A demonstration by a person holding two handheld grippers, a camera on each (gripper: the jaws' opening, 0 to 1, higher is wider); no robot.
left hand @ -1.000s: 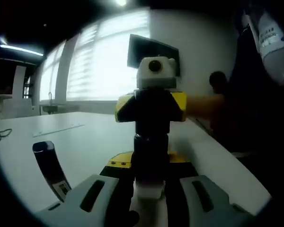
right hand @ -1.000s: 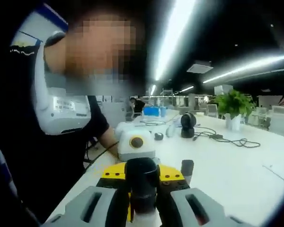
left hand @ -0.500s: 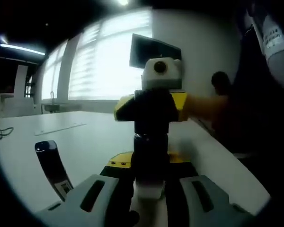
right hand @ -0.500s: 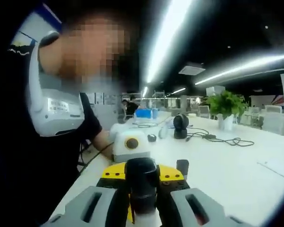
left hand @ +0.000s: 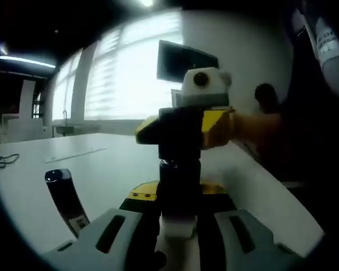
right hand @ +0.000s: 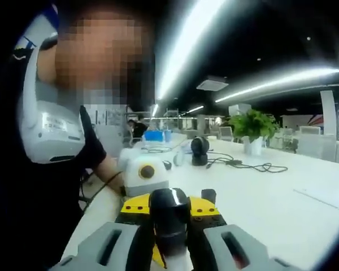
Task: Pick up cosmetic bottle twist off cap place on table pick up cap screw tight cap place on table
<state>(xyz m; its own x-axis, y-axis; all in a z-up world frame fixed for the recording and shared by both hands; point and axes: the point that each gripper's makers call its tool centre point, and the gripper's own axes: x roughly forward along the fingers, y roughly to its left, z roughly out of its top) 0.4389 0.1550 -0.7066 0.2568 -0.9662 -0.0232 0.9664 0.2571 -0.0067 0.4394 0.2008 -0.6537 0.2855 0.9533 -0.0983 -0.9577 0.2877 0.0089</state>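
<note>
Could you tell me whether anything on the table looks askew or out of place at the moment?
One thing stands out: in the left gripper view a dark slim object with a label stands leaning on the white table. I cannot tell what it is.

Potted plant [right hand: 254,125], cables [right hand: 243,165], monitor [left hand: 183,59]

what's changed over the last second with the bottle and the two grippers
In the left gripper view, the right gripper has rolled to the right around the black cap, its yellow body turning, which fits a twist on the cap. Nothing was taken hold of or let go. Both grippers stay shut, the left gripper on the white bottle. The dark tube on the table lies as before.
</note>
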